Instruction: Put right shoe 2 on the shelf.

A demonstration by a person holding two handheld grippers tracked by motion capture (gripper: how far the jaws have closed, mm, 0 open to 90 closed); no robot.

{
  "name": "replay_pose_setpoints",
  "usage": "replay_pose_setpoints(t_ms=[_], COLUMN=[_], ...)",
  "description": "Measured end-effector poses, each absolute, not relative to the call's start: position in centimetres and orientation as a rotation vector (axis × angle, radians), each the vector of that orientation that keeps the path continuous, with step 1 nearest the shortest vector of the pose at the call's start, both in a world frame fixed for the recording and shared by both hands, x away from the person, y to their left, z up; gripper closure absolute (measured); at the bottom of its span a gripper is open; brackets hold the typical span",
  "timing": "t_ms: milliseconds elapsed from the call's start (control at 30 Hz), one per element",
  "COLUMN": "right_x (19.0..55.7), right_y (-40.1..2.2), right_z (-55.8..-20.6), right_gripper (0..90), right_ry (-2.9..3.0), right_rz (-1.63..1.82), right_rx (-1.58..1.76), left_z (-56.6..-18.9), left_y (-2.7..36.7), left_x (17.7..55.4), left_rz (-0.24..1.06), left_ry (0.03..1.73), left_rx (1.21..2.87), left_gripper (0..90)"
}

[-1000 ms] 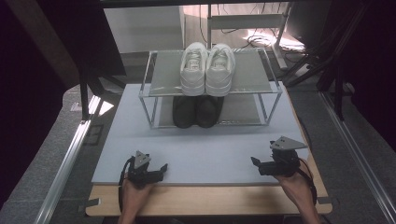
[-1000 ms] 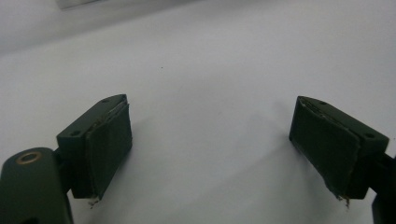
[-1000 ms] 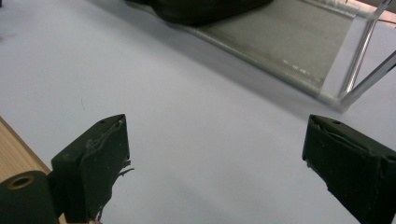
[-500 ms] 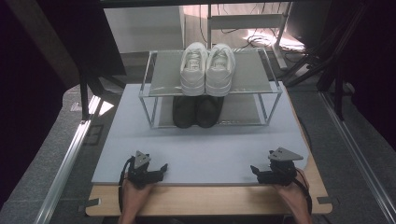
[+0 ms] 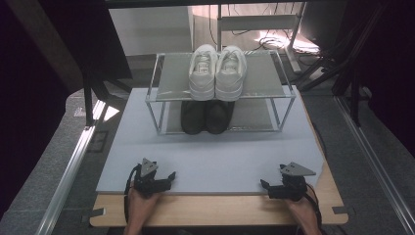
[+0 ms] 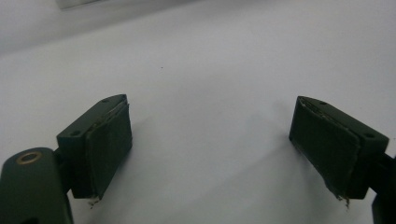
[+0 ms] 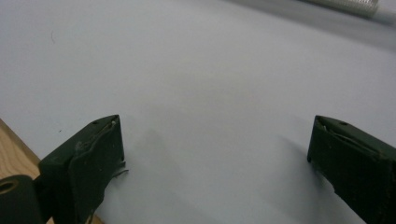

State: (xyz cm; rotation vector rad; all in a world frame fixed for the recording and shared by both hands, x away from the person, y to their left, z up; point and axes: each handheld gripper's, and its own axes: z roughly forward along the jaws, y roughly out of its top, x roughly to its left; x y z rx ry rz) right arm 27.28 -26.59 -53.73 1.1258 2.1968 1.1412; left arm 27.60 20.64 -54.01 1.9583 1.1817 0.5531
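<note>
Left gripper (image 5: pixel 166 177): you hold it released, jaws wide apart, empty, low over the white mat (image 5: pixel 220 156), well in front of the rack (image 5: pixel 161 95).
Right gripper (image 5: pixel 266 185): released too, jaws spread, gripping nothing, also well in front of the rack.
White shoes (image 5: pixel 217 72): paired on the rack's top shelf.
Black shoes (image 5: pixel 205 117): paired on the rack's lower shelf, directly beneath.

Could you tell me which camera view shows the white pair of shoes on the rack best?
The high view: the white shoes sit side by side on the top shelf of the rack, seen whole from above. The left and right gripper views look across the pale mat, between open jaws.
</note>
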Motion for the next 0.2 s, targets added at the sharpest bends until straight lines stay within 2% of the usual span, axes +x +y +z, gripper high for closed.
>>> replay_pose_setpoints(t_ms=[200], right_x=[27.22], right_y=[-26.58], right_z=[-53.74], right_gripper=[5.7], right_ry=[2.195], right_rz=[1.137], right_rx=[1.131], left_z=[-54.02], left_y=[20.66], left_x=[27.60], left_rz=[0.552], left_ry=[1.183], left_rx=[1.957], left_gripper=[12.7])
